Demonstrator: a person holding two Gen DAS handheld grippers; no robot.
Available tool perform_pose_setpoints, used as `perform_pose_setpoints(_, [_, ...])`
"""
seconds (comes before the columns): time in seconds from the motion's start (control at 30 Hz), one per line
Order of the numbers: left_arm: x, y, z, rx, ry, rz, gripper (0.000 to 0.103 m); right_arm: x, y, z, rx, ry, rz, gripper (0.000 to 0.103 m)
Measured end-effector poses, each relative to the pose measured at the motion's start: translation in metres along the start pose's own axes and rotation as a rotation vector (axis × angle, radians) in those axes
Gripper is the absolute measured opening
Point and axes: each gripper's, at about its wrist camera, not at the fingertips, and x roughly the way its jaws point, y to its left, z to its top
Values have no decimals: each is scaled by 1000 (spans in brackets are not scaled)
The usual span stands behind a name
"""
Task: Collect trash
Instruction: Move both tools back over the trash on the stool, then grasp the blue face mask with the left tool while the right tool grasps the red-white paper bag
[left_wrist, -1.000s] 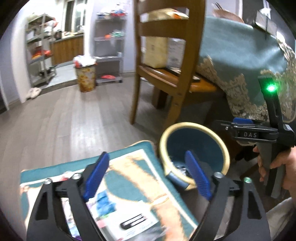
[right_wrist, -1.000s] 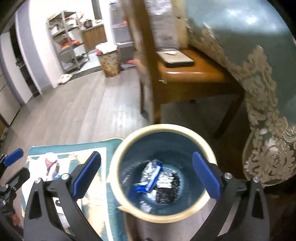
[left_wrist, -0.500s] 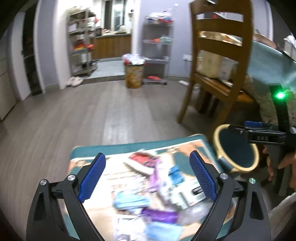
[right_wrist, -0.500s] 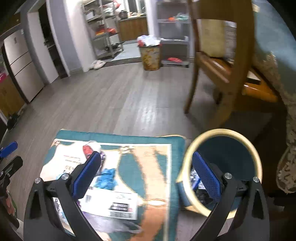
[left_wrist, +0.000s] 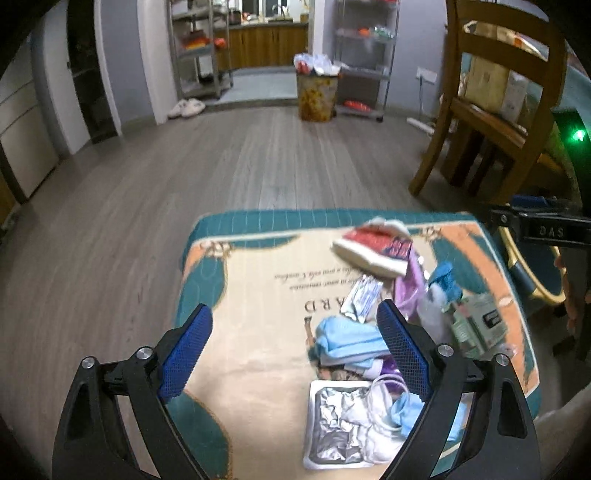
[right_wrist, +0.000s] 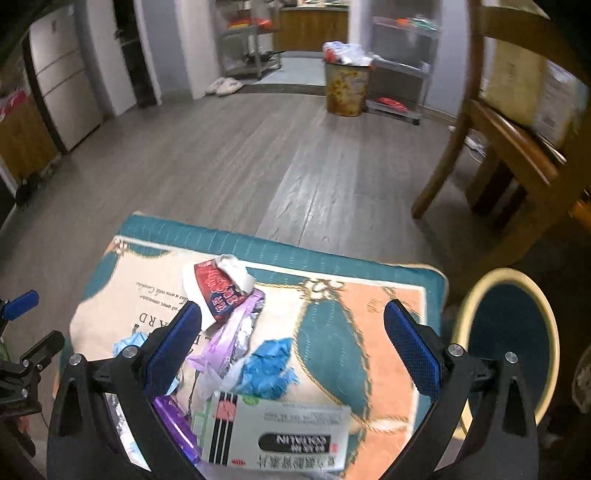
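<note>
Both the left gripper (left_wrist: 291, 350) and right gripper (right_wrist: 293, 345) hang released and empty over the trash (right_wrist: 236, 343) heaped on the mat (right_wrist: 332, 332) beside the bin (right_wrist: 509, 332), so one pinch may snag several overlapping scraps and spill some.

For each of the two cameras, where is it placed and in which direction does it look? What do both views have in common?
Left wrist: sits on the left tongs, looking forward and down over the mat with its trash pile; its own open blue fingers show, with the right tongs at the right edge.
Right wrist: sits on the right tongs, facing the same mat, above a white box; the left tongs show at the left edge.
Shared: mat, red-and-white wrapper, blue bin, wooden chair, far floral bin.
</note>
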Motion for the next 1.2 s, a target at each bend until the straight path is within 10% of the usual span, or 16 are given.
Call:
perform_pose_setpoints(0.57, [69, -3, -20, -17, 224, -74, 49, 81, 62, 9, -299, 44, 98, 65])
perform_pose_setpoints(0.87, [89, -10, -23, -42, 303, -148, 20, 108, 78, 3, -386, 103, 63, 20])
perform_pose_setpoints(1.2, [73, -16, -17, 17, 243, -96, 11, 91, 73, 6, -352, 64, 61, 17])
